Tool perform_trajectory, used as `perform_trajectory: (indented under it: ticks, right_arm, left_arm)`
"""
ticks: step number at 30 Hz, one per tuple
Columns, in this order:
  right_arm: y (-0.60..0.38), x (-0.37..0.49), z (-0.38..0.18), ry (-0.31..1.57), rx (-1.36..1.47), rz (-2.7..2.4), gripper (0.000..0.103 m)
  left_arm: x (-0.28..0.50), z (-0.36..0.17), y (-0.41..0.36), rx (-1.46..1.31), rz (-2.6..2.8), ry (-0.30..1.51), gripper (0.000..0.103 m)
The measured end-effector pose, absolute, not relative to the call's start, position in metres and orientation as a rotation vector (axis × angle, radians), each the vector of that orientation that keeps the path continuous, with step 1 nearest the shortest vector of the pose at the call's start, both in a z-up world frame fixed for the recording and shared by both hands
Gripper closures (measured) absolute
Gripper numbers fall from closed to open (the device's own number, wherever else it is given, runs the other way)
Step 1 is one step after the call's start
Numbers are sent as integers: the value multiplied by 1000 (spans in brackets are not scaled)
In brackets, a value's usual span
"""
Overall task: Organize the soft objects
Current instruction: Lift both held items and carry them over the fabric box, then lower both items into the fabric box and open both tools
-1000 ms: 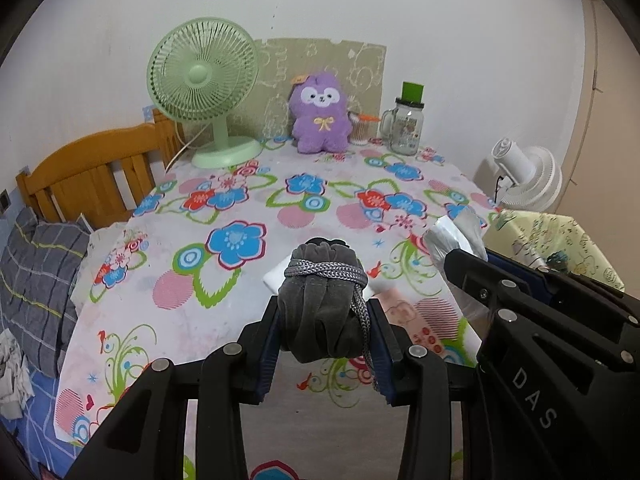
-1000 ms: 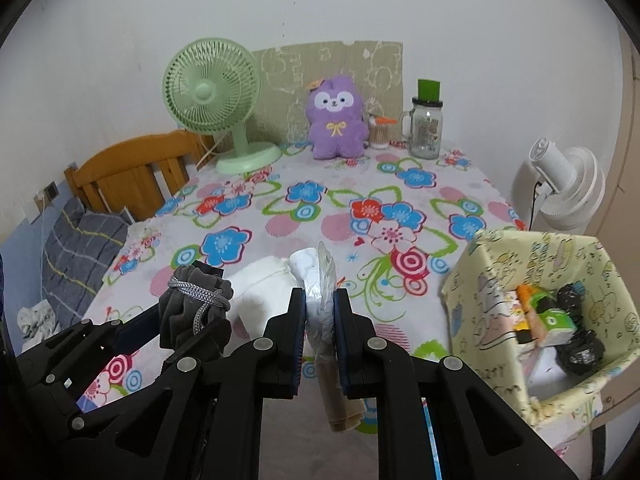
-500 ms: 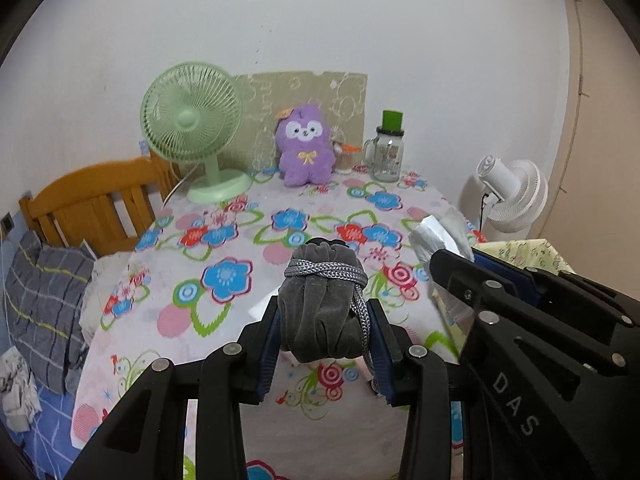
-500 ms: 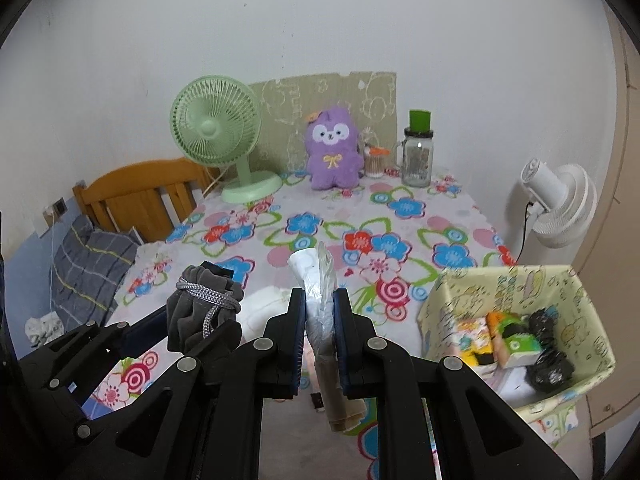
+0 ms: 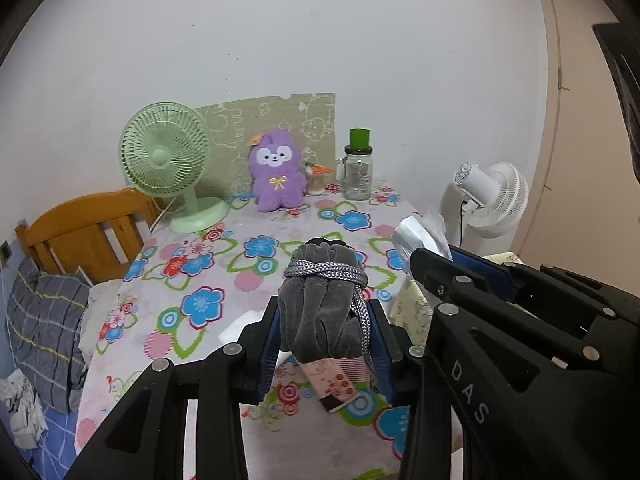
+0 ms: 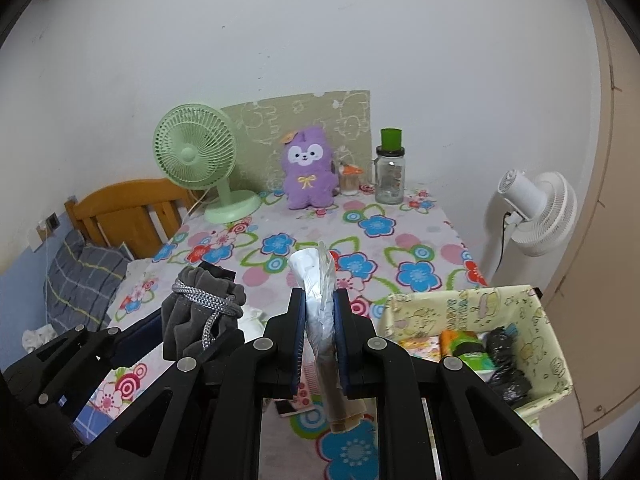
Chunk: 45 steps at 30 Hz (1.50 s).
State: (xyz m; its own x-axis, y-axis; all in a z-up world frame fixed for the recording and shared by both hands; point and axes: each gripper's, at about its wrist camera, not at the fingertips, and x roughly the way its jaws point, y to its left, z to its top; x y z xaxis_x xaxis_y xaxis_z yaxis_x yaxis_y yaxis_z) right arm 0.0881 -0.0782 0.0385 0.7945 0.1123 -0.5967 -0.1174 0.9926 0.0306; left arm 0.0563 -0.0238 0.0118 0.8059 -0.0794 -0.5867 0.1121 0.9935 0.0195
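My left gripper point(image 5: 325, 312) is shut on a grey velvet drawstring pouch point(image 5: 320, 300) and holds it above the flowered table point(image 5: 192, 272). The pouch also shows in the right wrist view point(image 6: 200, 312), at the left. My right gripper point(image 6: 320, 312) is shut on a white plastic-wrapped packet point(image 6: 318, 296), whose top shows in the left wrist view point(image 5: 420, 232). A yellow fabric storage box point(image 6: 516, 308) stands at the right of the table's edge, below and right of the right gripper. It holds an orange-green packet point(image 6: 464, 344) and black bundles point(image 6: 504, 364).
A purple plush toy point(image 5: 276, 176), a green desk fan point(image 5: 168, 160) and a glass jar with a green lid point(image 5: 358, 172) stand at the table's back. A white fan point(image 6: 536, 212) stands right. A wooden chair point(image 5: 84, 228) and grey blanket point(image 5: 40, 320) are left. A pink card point(image 5: 336, 380) and white cloth point(image 5: 244, 324) lie below the grippers.
Both grippers have risen and pulled back from the table with their objects still held. The table now looks farther away and the storage box sits nearer beneath the right gripper.
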Motion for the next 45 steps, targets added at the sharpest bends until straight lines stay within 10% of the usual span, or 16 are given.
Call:
perform_trajectory:
  ticks: [45]
  right_arm:
    - [-228, 130, -11, 772, 26, -21, 87]
  left_arm:
    - [118, -40, -164, 86, -274, 779, 58]
